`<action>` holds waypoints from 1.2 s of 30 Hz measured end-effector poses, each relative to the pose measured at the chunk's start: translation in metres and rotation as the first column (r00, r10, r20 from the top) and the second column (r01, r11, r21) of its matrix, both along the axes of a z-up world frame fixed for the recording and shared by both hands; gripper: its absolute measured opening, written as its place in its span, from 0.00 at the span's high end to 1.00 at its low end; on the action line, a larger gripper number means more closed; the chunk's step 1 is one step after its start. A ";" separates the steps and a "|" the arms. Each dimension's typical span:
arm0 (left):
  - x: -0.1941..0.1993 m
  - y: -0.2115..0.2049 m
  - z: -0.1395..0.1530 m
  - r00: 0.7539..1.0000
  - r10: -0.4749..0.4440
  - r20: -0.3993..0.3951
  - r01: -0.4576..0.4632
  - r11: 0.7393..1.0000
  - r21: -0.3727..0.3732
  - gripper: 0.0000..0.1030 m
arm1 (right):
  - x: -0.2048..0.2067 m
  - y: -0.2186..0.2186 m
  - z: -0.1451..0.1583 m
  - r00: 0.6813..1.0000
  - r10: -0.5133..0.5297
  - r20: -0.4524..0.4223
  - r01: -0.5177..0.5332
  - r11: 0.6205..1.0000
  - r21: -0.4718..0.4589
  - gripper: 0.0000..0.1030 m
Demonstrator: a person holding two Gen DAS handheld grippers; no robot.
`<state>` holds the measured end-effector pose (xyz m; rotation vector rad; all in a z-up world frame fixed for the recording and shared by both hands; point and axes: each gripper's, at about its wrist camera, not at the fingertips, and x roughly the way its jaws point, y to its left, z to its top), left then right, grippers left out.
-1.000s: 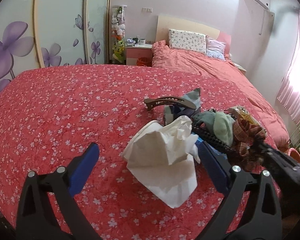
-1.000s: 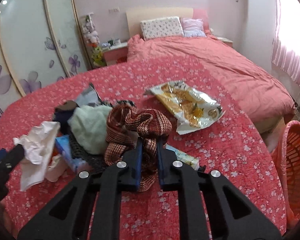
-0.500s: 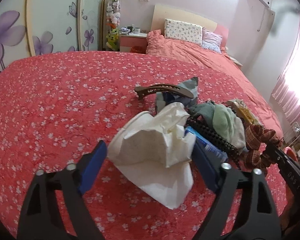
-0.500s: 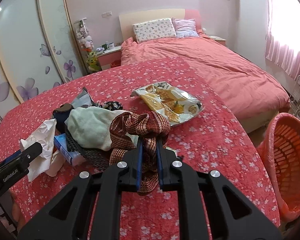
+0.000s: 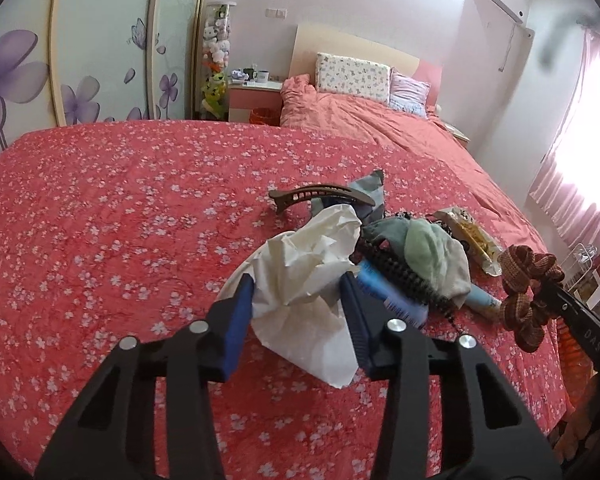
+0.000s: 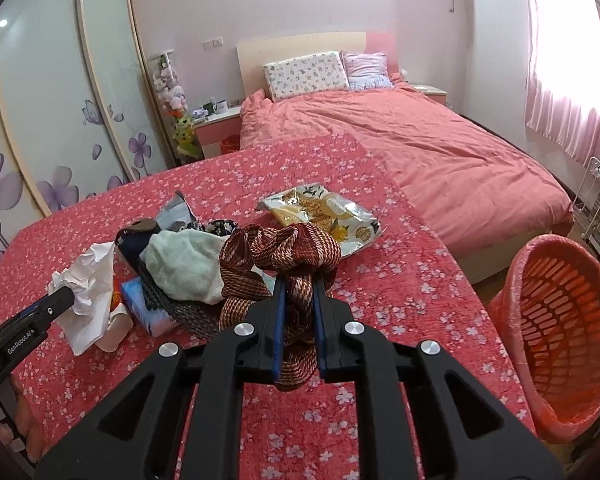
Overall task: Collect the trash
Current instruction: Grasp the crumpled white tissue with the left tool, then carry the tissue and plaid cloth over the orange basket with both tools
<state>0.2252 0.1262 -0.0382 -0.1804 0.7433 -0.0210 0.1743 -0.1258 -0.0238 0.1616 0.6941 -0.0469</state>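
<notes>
Your red flowered cover (image 5: 100,240) carries a pile toward its right edge: white tissue (image 5: 300,276), a blue packet (image 5: 392,300), a dark woven strap (image 5: 400,276), a pale green cloth (image 5: 436,256) and a brown hair clip (image 5: 320,196) at the far side. A yellow snack bag (image 6: 324,216) lies beyond, near that edge.

Both cams sit low over the floral bedspread (image 5: 100,220), facing the headboard (image 6: 300,46) at 12 o'clock. Left cam close on the tissue (image 5: 300,268); right cam sits further right (orange basket (image 6: 556,320) at 3 o'clock). Shared: the clutter pile, bed, wardrobe doors (image 5: 100,52).
</notes>
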 end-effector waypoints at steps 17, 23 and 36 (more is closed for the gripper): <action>-0.028 0.002 0.049 0.997 -0.007 0.078 0.009 1.000 -0.024 0.65 | -0.023 -0.017 0.021 0.998 -0.023 0.059 0.023 1.000 -0.002 0.88; -0.030 -0.002 0.070 0.994 -0.013 0.110 0.016 0.999 -0.034 0.65 | -0.030 -0.024 0.027 0.996 -0.031 0.084 0.031 1.000 0.003 0.88; -0.035 -0.080 0.097 0.975 -0.158 0.155 0.167 0.985 -0.046 0.65 | -0.053 -0.058 0.043 0.985 -0.093 0.146 0.094 0.996 0.005 0.88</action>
